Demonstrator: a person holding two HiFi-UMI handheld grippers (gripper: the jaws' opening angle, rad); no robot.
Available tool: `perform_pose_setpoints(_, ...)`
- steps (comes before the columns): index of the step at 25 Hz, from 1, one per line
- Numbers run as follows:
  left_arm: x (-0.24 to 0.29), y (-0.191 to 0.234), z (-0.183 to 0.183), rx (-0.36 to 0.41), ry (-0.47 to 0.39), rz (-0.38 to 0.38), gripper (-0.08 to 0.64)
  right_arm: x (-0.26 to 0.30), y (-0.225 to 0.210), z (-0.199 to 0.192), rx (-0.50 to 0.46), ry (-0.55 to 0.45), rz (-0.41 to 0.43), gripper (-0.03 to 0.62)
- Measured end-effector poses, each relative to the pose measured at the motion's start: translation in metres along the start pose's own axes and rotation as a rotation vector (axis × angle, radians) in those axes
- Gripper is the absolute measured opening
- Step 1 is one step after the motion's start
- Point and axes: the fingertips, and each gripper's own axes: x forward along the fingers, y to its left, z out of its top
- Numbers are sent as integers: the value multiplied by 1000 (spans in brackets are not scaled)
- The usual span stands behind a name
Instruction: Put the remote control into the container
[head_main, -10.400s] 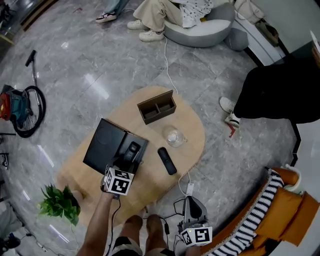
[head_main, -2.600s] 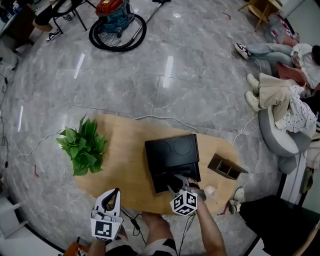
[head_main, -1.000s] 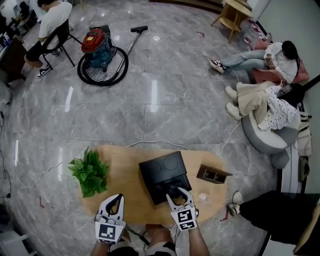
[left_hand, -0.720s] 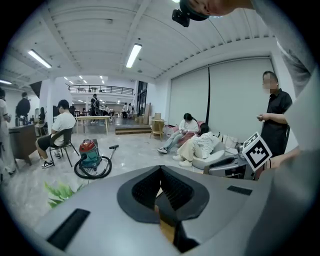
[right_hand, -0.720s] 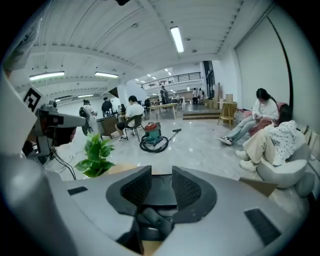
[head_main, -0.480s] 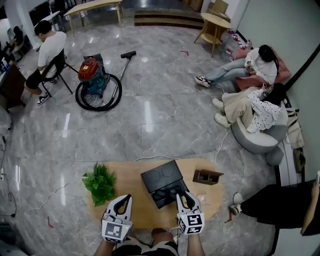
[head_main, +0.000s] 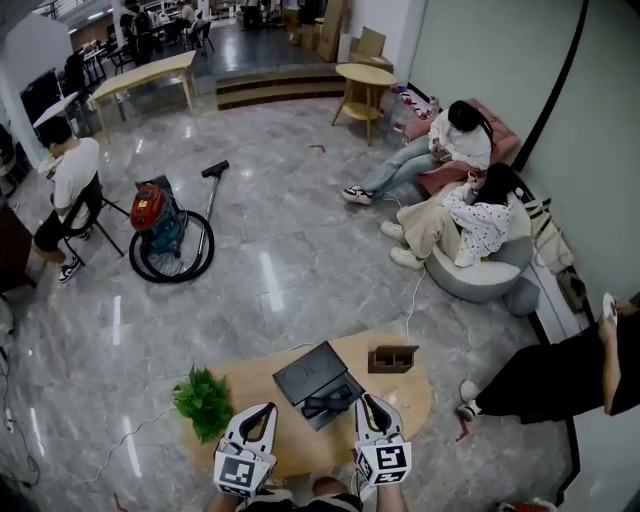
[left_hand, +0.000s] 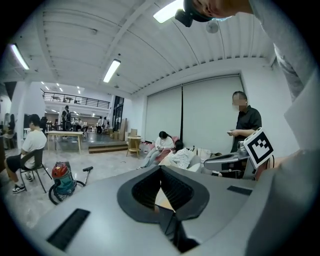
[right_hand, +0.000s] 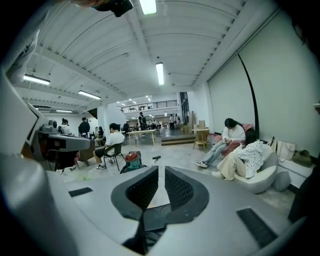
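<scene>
Placing step looks done: the remote (head_main: 328, 403) appears to lie in the near half of the open black box (head_main: 305, 372) on the table (head_main: 250, 385). My left gripper (head_main: 264, 412) is clenched and empty. My right gripper (head_main: 367, 402) has just been closing; a slim gap remains, with nothing between the jaws. Next: check the remote sits flat.

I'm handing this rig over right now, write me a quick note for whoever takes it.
Left claw: shut, empty.
Right claw: just been closing, jaws nearly together, nothing between them.
Both hang over the table's near edge, clear of the black box.
A dark shape, apparently the remote, lies in the box's open near half.
Done, it seems: remote in.
Left: confirm it; perhaps shut the lid.
</scene>
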Motion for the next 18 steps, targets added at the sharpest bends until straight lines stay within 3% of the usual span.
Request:
perform_pose_setpoints(7, -15, -21, 25, 29, -19, -65, 8, -51, 1, 29, 28, -68, -81, 28)
perform_pose_setpoints(18, -33, -36, 37, 74, -50, -126, 8, -88, 8, 25, 44, -86, -157, 11)
